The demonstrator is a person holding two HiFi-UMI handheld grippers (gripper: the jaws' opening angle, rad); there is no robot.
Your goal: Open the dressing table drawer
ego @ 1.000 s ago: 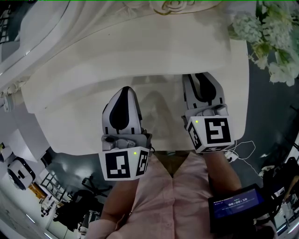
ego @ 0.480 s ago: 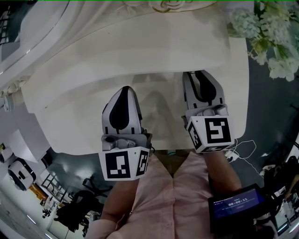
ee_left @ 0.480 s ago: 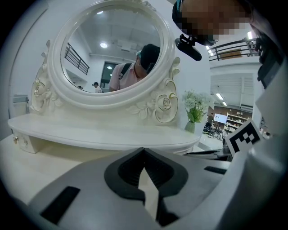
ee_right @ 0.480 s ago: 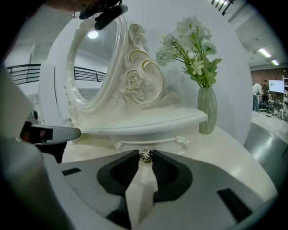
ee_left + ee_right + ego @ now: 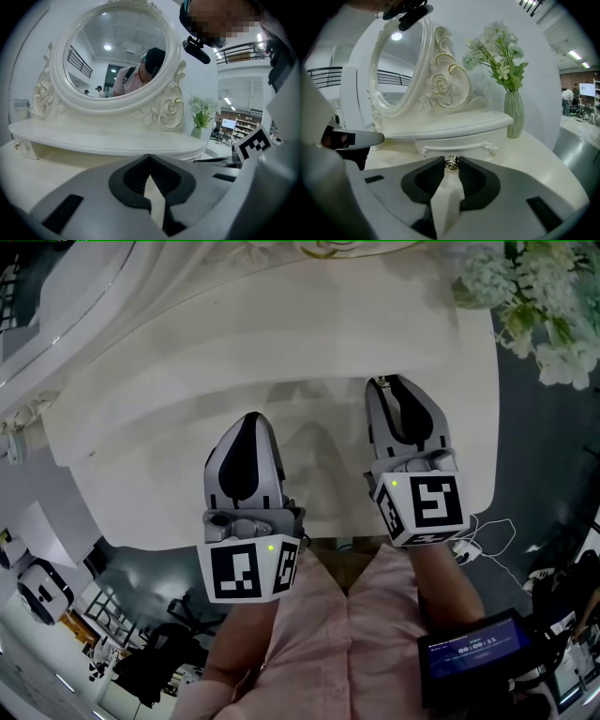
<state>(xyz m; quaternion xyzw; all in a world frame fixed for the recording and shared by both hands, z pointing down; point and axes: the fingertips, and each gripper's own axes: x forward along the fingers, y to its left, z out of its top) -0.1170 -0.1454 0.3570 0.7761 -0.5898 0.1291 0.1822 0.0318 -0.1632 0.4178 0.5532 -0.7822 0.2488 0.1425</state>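
Note:
A white dressing table (image 5: 141, 465) carries a raised tier under an oval mirror (image 5: 115, 51). In the right gripper view the tier's small drawer (image 5: 461, 145) faces me, with a carved trim and a metal rose knob (image 5: 451, 162). My right gripper (image 5: 451, 164) is shut on that knob, its tips pressing either side. In the head view the right gripper (image 5: 394, 382) reaches the tier's front and hides the knob. My left gripper (image 5: 251, 418) hovers over the tabletop to the left, shut with nothing in it (image 5: 150, 155).
A green vase of white flowers (image 5: 513, 112) stands on the table's right end, beside the tier. A small knob (image 5: 17, 145) shows at the tier's left end. The person's torso is close to the table's front edge, and a screen device (image 5: 473, 648) hangs at lower right.

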